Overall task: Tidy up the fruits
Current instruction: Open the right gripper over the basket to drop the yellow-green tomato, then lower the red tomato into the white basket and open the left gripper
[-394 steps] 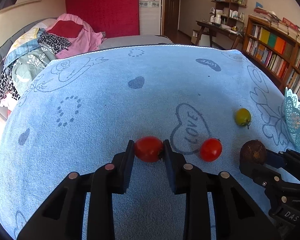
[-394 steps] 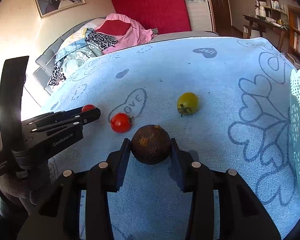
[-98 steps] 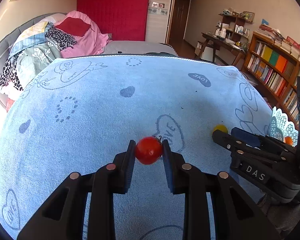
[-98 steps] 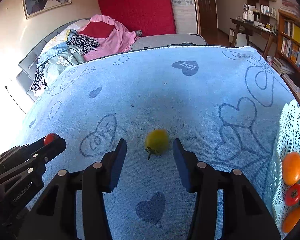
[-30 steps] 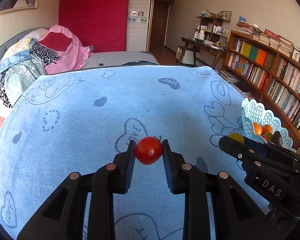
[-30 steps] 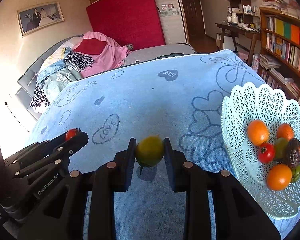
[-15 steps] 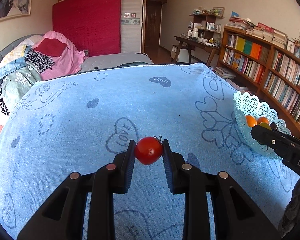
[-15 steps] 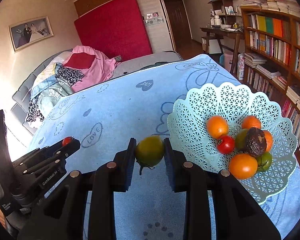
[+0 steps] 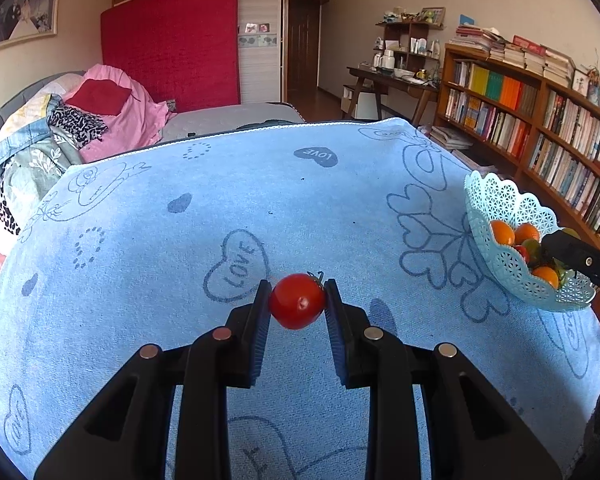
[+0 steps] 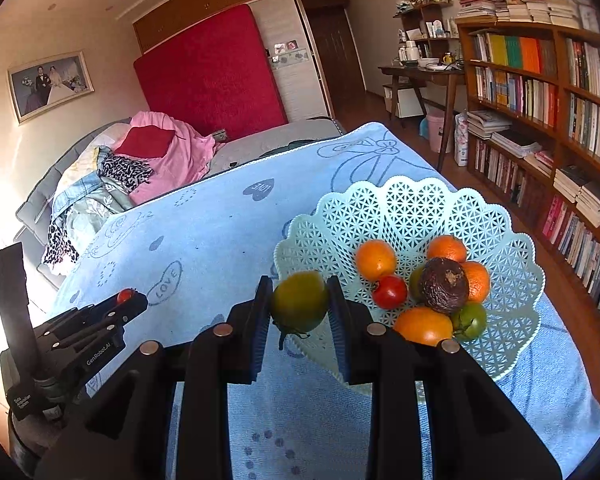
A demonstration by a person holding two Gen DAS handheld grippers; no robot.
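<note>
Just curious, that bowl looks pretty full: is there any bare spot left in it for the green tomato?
Yes. The fruit pile crowds the basket centre; its far lattice wall and its left side, beside the green tomato in the right claw, are bare.

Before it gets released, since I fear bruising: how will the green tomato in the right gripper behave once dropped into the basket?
The green tomato is round, so it will probably roll downslope toward the piled fruit. The basket wall curves up, likely containing it. Its skin looks smooth and firm between the right gripper pads, though a low release seems kinder.

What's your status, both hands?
Left hand-held gripper shut on red tomato. Right hand-held gripper shut on green tomato, at basket rim. Nothing blocking.
</note>
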